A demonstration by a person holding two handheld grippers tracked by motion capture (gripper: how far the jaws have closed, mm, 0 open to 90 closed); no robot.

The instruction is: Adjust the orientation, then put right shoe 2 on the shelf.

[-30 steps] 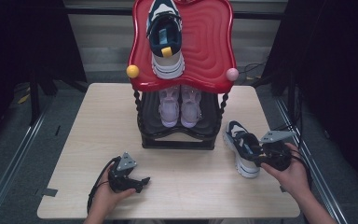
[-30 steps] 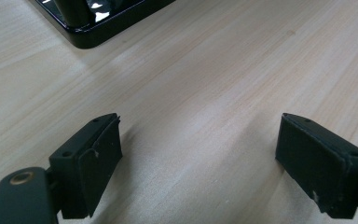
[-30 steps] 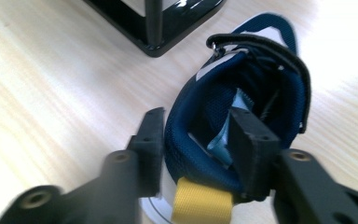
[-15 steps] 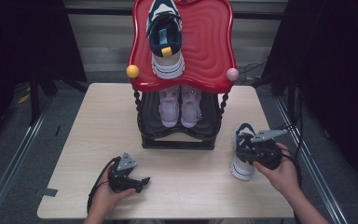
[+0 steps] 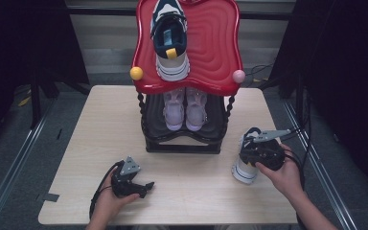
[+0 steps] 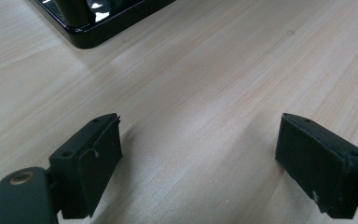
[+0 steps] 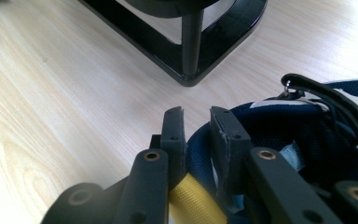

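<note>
A navy and white sneaker (image 5: 246, 163) sits on the wooden table (image 5: 76, 143) just right of the black base of the shoe rack (image 5: 182, 143), heel toward the person. The right gripper (image 5: 263, 153) is clamped on the padded blue collar at its heel, the jaws nearly together with the fabric and a yellow tab (image 7: 193, 203) between them. A matching sneaker (image 5: 170, 38) lies on the red top shelf (image 5: 215, 48), and a pale pair (image 5: 185, 109) stands on the lower shelf. The left gripper (image 5: 141, 187) rests on the table near the front left, jaws wide apart over bare wood.
</note>
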